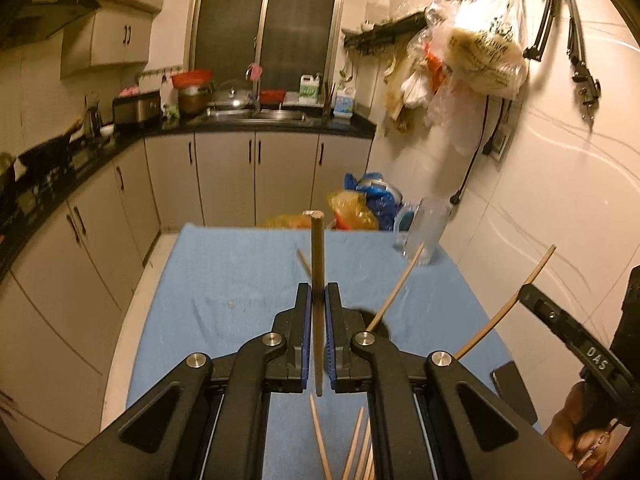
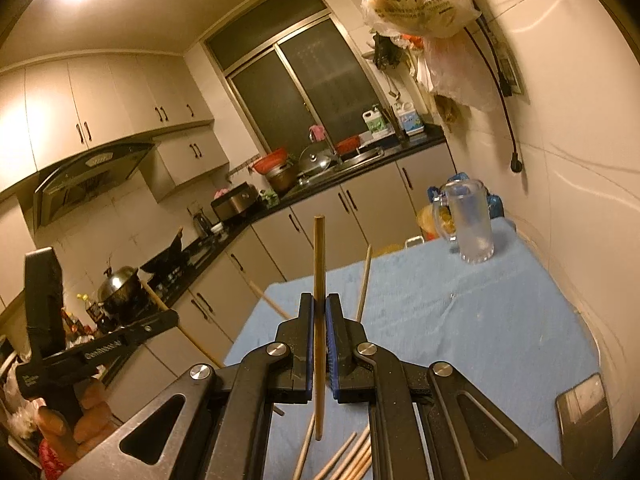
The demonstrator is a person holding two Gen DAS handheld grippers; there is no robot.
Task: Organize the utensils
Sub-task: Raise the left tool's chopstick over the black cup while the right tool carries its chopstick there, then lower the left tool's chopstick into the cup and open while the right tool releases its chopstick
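My left gripper [image 1: 318, 292] is shut on one wooden chopstick [image 1: 317, 256], which stands upright between the blue pads above the blue cloth [image 1: 240, 272]. My right gripper [image 2: 319, 300] is shut on another upright chopstick [image 2: 319, 264]. Each gripper shows in the other's view: the right gripper [image 1: 524, 292] at the right edge, the left gripper [image 2: 170, 318] at the left, each with its stick. Loose chopsticks [image 1: 352, 452] [image 2: 344, 460] lie on the cloth below the fingers. A clear glass mug [image 1: 424, 228] [image 2: 468, 220] stands at the cloth's far right corner.
A dark flat object [image 1: 514, 392] [image 2: 584, 412] lies at the table's near right edge. The tiled wall [image 1: 560, 160] runs along the right, with hanging plastic bags [image 1: 480, 52]. Kitchen counters [image 1: 256, 124] and bags on the floor [image 1: 360, 204] lie beyond the table.
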